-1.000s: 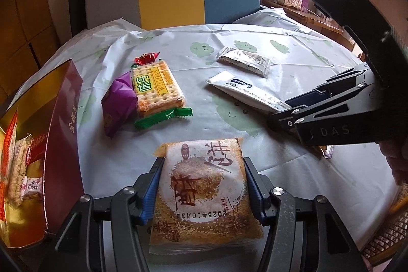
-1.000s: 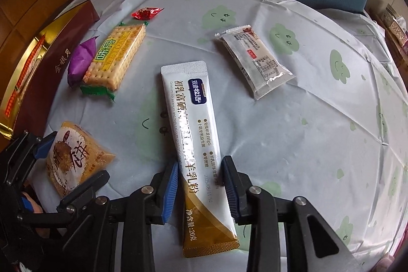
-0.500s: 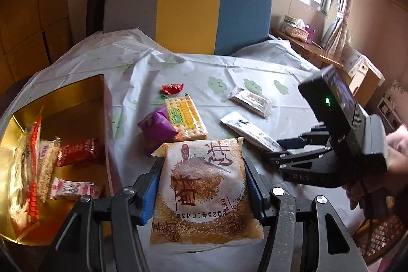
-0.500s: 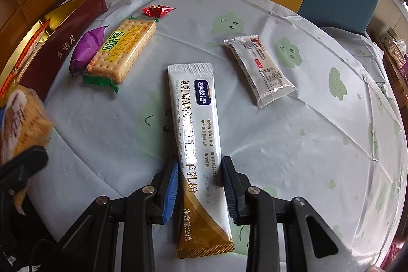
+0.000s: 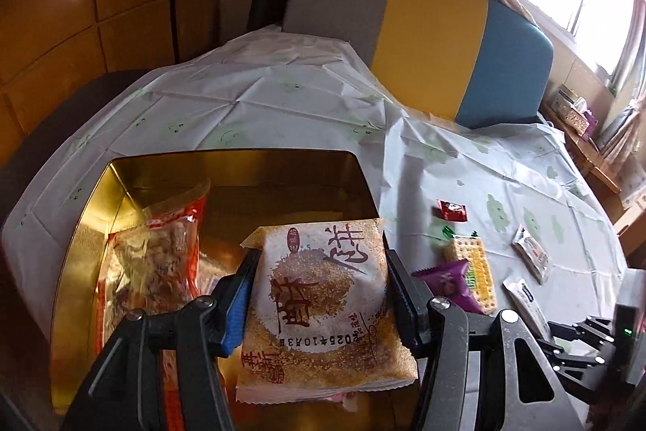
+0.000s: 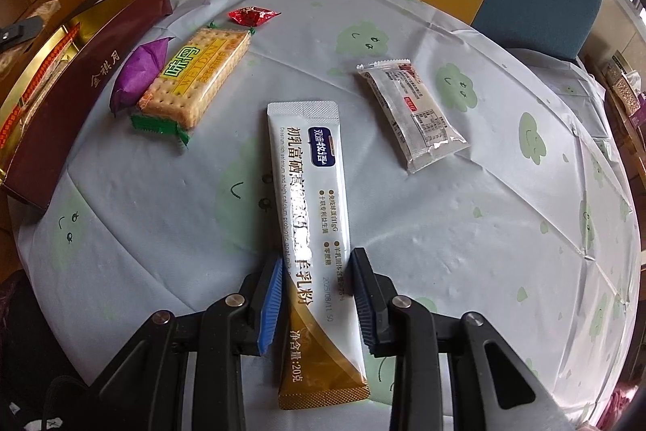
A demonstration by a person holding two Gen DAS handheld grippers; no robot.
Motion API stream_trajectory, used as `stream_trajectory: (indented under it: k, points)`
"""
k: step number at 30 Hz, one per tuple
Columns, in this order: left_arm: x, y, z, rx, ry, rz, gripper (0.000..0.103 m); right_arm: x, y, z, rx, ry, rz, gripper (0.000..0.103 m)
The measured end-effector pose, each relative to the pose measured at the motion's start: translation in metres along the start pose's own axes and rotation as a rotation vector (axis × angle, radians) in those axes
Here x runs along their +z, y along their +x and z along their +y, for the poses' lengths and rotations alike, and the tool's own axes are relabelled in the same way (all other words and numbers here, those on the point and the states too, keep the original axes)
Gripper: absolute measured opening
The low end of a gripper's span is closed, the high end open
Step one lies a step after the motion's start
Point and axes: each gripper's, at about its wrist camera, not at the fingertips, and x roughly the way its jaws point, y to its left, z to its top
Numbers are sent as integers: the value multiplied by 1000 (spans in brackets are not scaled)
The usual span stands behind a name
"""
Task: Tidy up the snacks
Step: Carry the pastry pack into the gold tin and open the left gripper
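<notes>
The main risk sits with the left gripper (image 5: 319, 293): it is clenched on the flat sesame-cake packet (image 5: 323, 303) by the packet's soft side edges only, above the open gold tin (image 5: 80, 241), and the packet overhangs the tin's right wall. Let go here, it could catch that wall and tip out onto the tablecloth (image 6: 464, 249), or land on the orange-trimmed snack bag (image 5: 157, 261) already leaning inside the tin and slide off it. The packet lies square between the blue pads, its printed face up, its far end past the fingertips. Right of the tin, the right gripper (image 6: 317, 295) straddles the lower part of the long milk-powder sachet (image 6: 311, 196), which lies flat on the cloth; its pads appear to touch the sachet's edges, though real pressure is hard to judge from this view. A pinch on such a thin, slick strip may simply buckle it or slip. Between tin and sachet lie the cracker pack (image 6: 194, 77) and purple sweet (image 6: 139, 71).
</notes>
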Motion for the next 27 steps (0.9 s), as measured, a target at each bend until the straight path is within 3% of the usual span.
stream_trajectory:
  k: [5, 9, 14, 19, 27]
  points:
    - [10, 23, 2, 82, -6, 24, 60, 0, 0, 0, -2, -5, -1, 33]
    - [1, 24, 3, 70, -39, 35, 70, 0, 0, 0, 0, -3, -1, 33]
    - [-15, 15, 0, 93, -43, 30, 70, 0, 0, -1, 2, -2, -1, 33]
    - [-28, -9, -3, -21, -81, -8, 70, 0, 0, -1, -5, -7, -5, 33]
    - [-47, -37, -5, -35, -64, -40, 70, 0, -1, 1, -12, -2, -7, 32]
